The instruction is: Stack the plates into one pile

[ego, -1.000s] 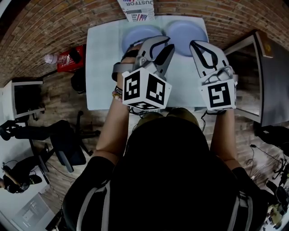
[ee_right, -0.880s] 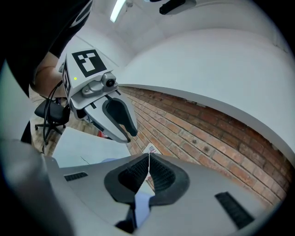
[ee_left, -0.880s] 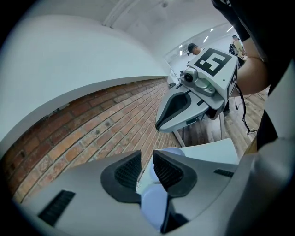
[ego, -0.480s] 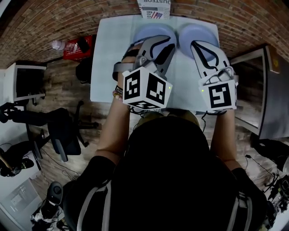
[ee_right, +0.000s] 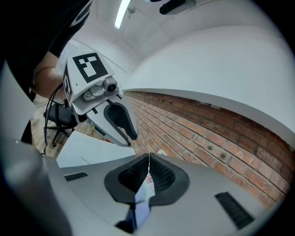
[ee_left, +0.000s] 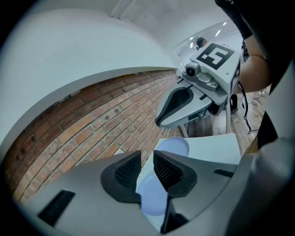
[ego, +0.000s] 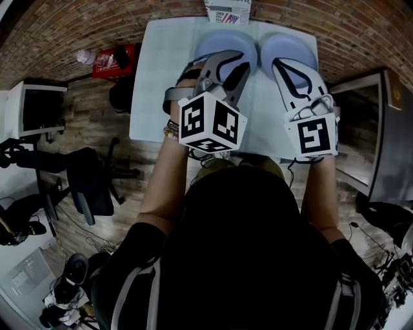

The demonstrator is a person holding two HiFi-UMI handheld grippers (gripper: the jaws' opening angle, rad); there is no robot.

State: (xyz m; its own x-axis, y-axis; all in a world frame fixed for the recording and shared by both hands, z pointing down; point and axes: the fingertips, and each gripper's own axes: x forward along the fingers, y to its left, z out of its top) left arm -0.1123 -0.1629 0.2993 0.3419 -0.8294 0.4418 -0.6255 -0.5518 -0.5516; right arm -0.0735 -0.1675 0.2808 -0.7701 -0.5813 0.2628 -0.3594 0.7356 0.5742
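Two pale blue plates lie side by side at the far end of the white table (ego: 155,84): the left plate (ego: 216,42) and the right plate (ego: 293,46). My left gripper (ego: 242,61) hovers over the left plate, open, with nothing between its pads. The right gripper (ego: 279,63) hovers at the near edge of the right plate, its jaws shut with nothing in them. In the left gripper view the nearer plate (ee_left: 150,198) shows under the left gripper (ee_left: 147,162), with the other plate (ee_left: 175,146) beyond. In the right gripper view the right gripper (ee_right: 148,159) has its tips touching.
A printed box (ego: 227,11) stands at the table's far edge against the brick wall. A red crate (ego: 113,61) and a bottle lie on the floor to the left. An office chair (ego: 90,187) and a desk (ego: 39,116) are further left, and a dark table (ego: 393,129) is at the right.
Both grippers have moved forward over the table toward the plates. Their jaws look the same as before.
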